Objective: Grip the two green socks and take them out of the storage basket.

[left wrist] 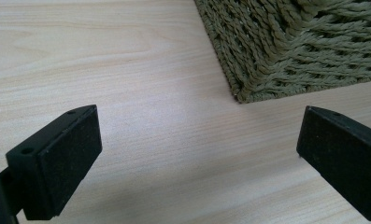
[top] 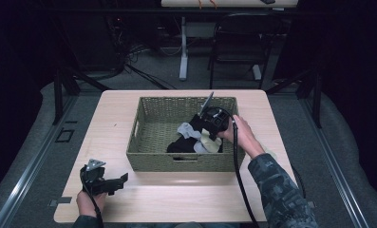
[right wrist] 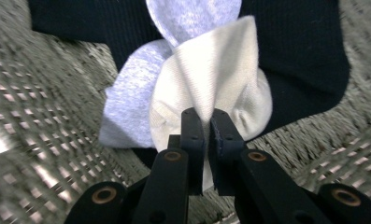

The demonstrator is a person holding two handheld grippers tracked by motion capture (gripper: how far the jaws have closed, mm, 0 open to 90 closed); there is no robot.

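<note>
Your right gripper (right wrist: 206, 122) pinched cream sock (right wrist: 216, 88) inside basket (top: 153, 159), over grey sock (right wrist: 127, 100); left gripper (left wrist: 199, 154) sat wide open on table (left wrist: 127, 70), empty.

Olive-green woven basket (top: 153, 156), rope-like twisted weave on its wall, open lattice pattern on the floor inside. Pale wood-grain tabletop (top: 176, 194), light beige with fine streaks. In the basket, 3 pieces of cloth: cream-white ribbed sock (right wrist: 211, 79), heathered light-grey sock (right wrist: 127, 102), plain black cloth (right wrist: 295, 60). Matte black right hand-held gripper (right wrist: 206, 126) with 2 brass-coloured rivets on each side. Black left hand-held gripper (left wrist: 197, 154), speckled black pads, grey plate on top. Dark camouflage-patterned sleeve (top: 276, 190). Grey floor (top: 29, 152) beyond.
</note>
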